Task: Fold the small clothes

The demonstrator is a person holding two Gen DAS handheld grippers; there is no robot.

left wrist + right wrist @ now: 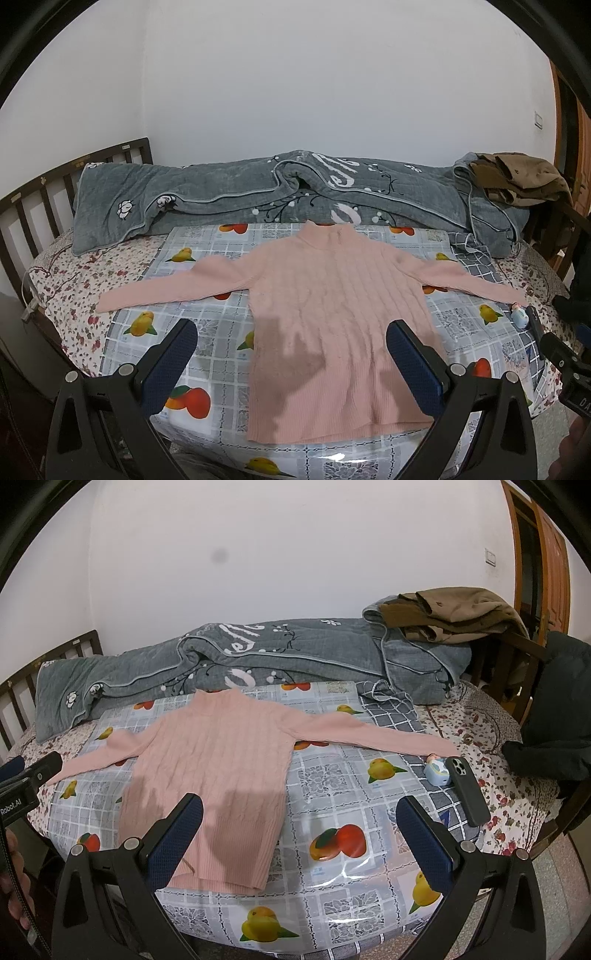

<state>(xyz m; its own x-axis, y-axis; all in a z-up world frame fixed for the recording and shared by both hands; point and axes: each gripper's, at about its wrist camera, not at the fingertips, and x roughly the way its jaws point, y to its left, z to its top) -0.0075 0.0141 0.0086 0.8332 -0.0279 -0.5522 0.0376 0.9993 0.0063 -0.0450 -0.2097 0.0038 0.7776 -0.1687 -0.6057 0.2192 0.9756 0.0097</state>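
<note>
A pink ribbed sweater (332, 306) lies flat on a fruit-print plastic sheet (207, 321), collar toward the wall, both sleeves spread out sideways. My left gripper (291, 365) hovers open above the sweater's lower half, holding nothing. From the right wrist view the same sweater (214, 764) sits left of centre. My right gripper (299, 838) is open and empty over the sheet (332, 797), just right of the sweater's hem. The left gripper's body (22, 786) shows at that view's left edge.
A grey quilt (258, 192) lies bunched along the wall, with brown clothes (454, 613) on its right end. A dark phone (467, 790) and a small blue figurine (436, 770) rest by the right sleeve's cuff. A wooden headboard (44, 199) is left; dark clothing (554, 716) right.
</note>
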